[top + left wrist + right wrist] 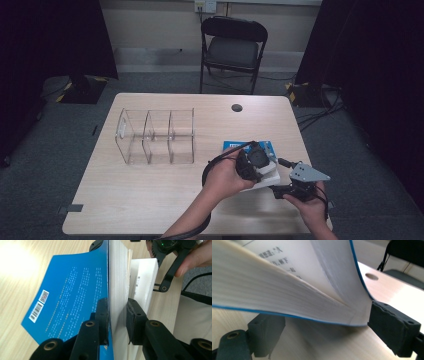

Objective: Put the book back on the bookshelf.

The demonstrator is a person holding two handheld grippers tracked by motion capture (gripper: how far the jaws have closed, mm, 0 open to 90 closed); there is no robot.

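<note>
Two hand-held grippers work on one blue-covered paperback book with white pages [260,165], which sits low and right of centre in the high view, on the pale wooden bench [150,200]. The left gripper [255,161] comes in from the lower middle of that frame and lies over the book. In the left gripper view its two black jaws are closed on a thick block of white pages, one pad on the blue cover side and one on the page side, both pressing. The blue back cover [72,297], with white print and a barcode at the lower left of that frame, fans away to the left, and a further stack of pages [143,280] lies apart to the right.

The right gripper [295,189], with a grey three-cornered plate on top, sits at the lower right of the high view, just beside the book's near edge. In the right gripper view the book [287,292] arches across the upper frame, its pages bowed open. One black pad at the right of the frame touches the curved blue cover edge, while the other pad at the lower left stands apart beneath the pages, so these jaws are open around the book's edge, not clamped.

A clear plastic divided organiser [156,136] stands left of centre on the bench, well apart from the book. A black folding chair [233,47] stands beyond the bench at the top of the frame.
</note>
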